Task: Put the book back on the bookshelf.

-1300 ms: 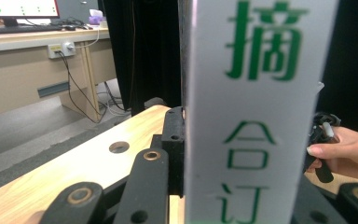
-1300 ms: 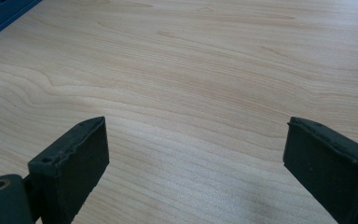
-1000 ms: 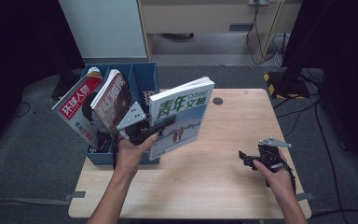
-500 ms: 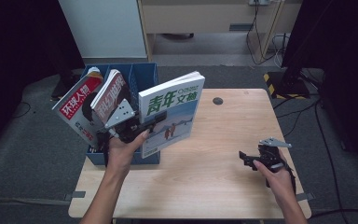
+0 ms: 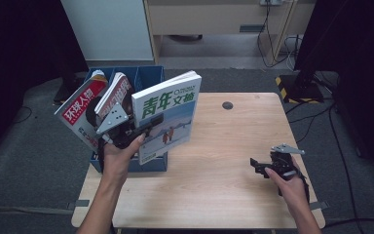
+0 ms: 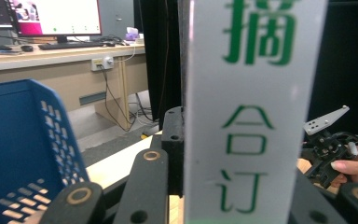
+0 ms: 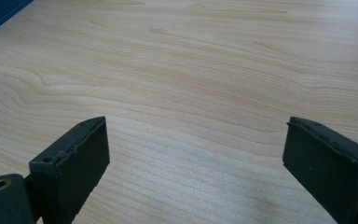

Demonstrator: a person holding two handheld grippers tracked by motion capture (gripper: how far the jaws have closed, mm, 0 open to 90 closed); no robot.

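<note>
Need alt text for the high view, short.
The left gripper holds a white magazine with green characters upright over the blue plastic file box, beside two more magazines leaning in it. At the right of the light wooden table, the right gripper rests open.

- My left gripper (image 5: pixel 148 127) has carried the green-titled magazine (image 5: pixel 168 114) leftward, closer to the blue bin (image 5: pixel 129 163).
- The magazine now stands more upright, nearly against the other magazines (image 5: pixel 102 105).
</note>
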